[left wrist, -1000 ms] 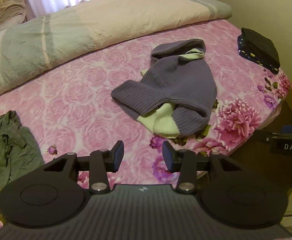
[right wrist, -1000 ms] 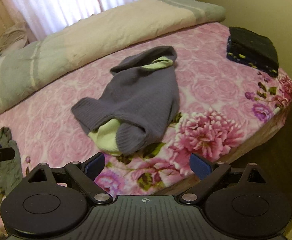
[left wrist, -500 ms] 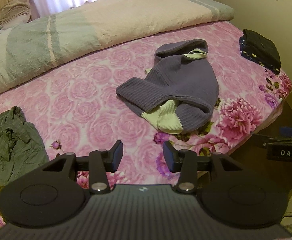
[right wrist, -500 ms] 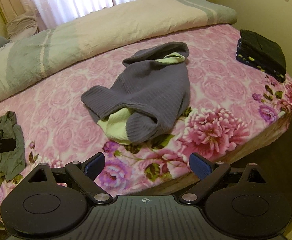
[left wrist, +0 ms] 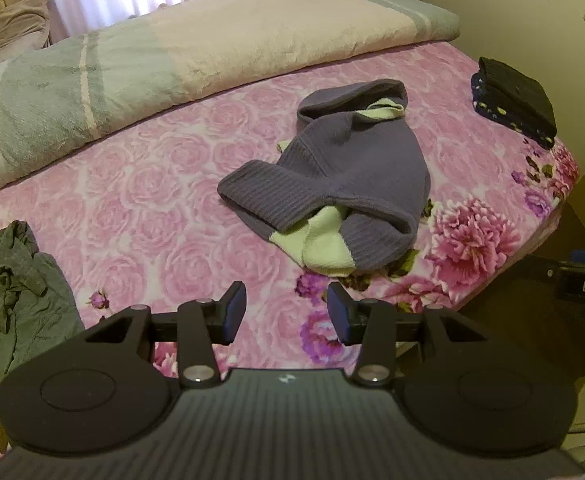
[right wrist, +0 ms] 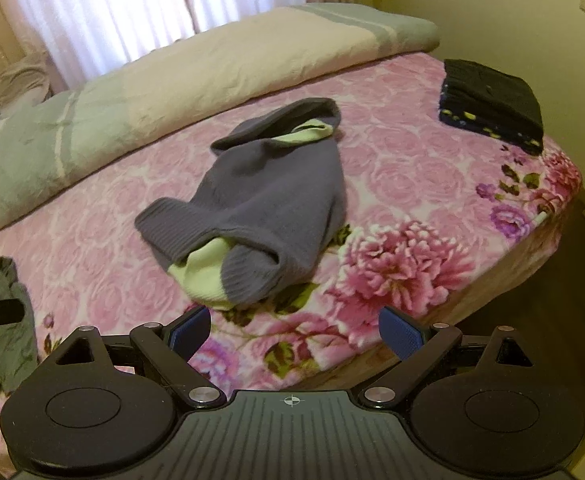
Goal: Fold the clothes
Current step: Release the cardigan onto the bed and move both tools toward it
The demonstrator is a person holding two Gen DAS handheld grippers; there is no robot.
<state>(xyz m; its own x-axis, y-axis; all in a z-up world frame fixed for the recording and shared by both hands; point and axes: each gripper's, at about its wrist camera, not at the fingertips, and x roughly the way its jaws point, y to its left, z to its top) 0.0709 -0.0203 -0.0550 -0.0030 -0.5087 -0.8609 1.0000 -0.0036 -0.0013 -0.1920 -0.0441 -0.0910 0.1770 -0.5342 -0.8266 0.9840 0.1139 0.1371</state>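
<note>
Crumpled purple-grey ribbed knit sweater with pale green lining [left wrist: 348,184] ahead of both released tools, left tool [left wrist: 286,312] nearer, right tool [right wrist: 294,336] empty, long axis running away up the bed.

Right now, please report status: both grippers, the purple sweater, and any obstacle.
Left gripper open, empty. Right gripper open wider, empty. Purple sweater crumpled on pink bedspread, untouched. Nothing in the way; grey garment off to the side.

Bed w/ pink floral cover [left wrist: 140,200], purple-green sweater [left wrist: 356,168] mid, grey garment [left wrist: 8,296] left, dark folded stack [left wrist: 512,100] far right, rolled blanket [left wrist: 172,64] behind
</note>
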